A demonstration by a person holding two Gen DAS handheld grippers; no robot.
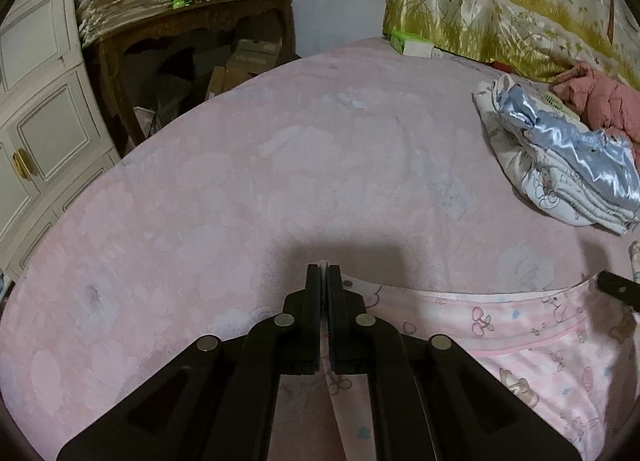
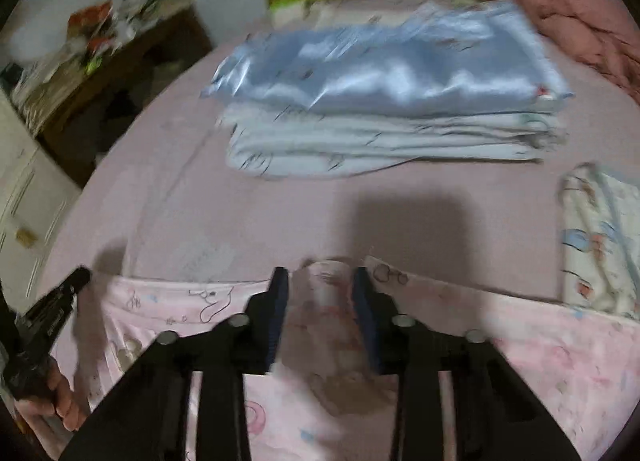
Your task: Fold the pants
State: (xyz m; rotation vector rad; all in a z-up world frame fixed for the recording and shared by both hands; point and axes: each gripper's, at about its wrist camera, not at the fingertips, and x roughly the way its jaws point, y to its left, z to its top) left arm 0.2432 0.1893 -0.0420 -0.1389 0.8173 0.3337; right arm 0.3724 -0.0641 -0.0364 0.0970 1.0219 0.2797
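Left tongs (image 1: 324,269): pressed together on the top edge of the pink printed pants (image 1: 520,325); a sliver of cloth is seen between the pads.
Right tongs (image 2: 322,273): a bunched fold of the same edge is seen between the blue pads; whether it is firmly pinched cannot be told through the blur.
Pants: spread on the bed (image 1: 280,165), nearest the cameras, the edge stretched between both tongs.
Risk: the right bunch may be lost if the cloth is lifted before it is pinched; a skewed fold would follow.
Open room: bare pink sheet lies ahead of the edge.
Limits: a folded stack (image 2: 384,101) stands further off, with a printed cloth (image 2: 604,245) at the right.
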